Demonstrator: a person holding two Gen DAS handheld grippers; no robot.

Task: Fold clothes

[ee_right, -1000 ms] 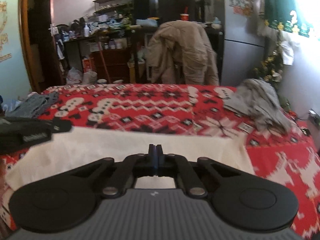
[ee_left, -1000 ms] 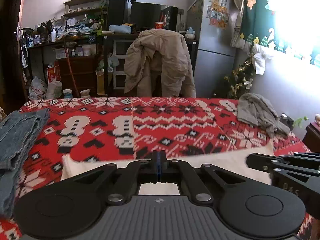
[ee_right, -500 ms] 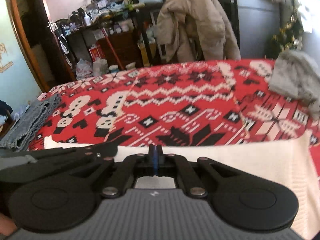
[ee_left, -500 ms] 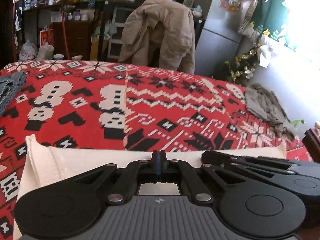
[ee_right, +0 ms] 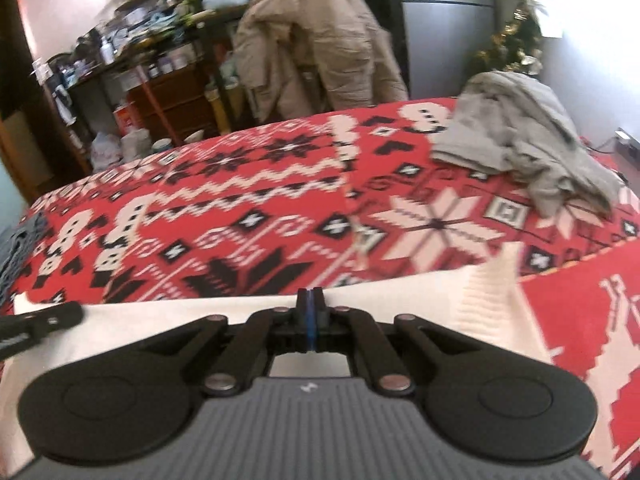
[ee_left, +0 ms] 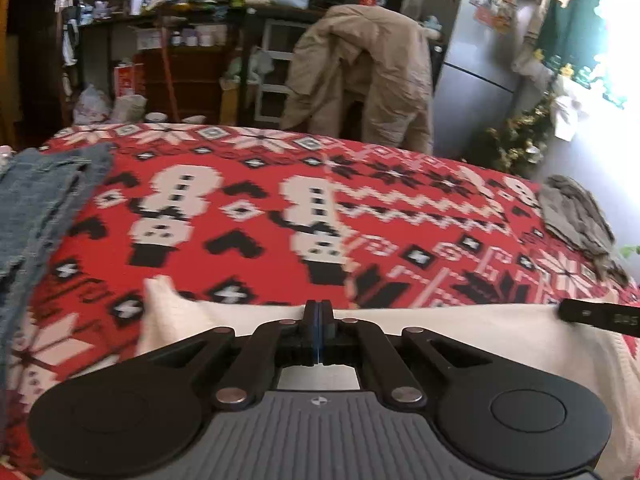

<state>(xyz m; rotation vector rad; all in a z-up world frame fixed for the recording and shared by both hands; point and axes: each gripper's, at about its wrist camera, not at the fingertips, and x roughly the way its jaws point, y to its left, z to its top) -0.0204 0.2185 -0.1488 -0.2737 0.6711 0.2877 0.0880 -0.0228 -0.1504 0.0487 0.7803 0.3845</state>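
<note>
Across the near edge of the bed lies a cream knitted garment (ee_left: 460, 332), spread flat over the red patterned blanket (ee_left: 256, 216); its far edge runs side to side just beyond both sets of fingertips; the left hand-held gripper (ee_left: 318, 312) has its jaws fully closed, the two fingers meeting at the garment's far edge, and appears to pinch that edge (the contact itself is hidden behind the fingers, so the hold cannot be confirmed outright); the right hand-held gripper (ee_right: 309, 299) stands the same way, jaws pressed together at the far edge of the cream cloth, apparently clamped on it; each tool shows at the margin of the other's view, the right one entering the left wrist view from the right side, the left one entering the right wrist view from the left side, both over the cream fabric; a corner of the garment stands up at the left end and a ribbed corner at the right end; blue denim jeans (ee_left: 32, 208) lie on the blanket at the left side, apart from the cream garment; a grey crumpled garment (ee_right: 520, 136) lies at the far right of the bed, well apart; beyond the bed a beige jacket (ee_left: 360, 76) hangs over a chair, beside a grey refrigerator (ee_left: 476, 68); cluttered shelves (ee_left: 176, 12) stand behind.
</note>
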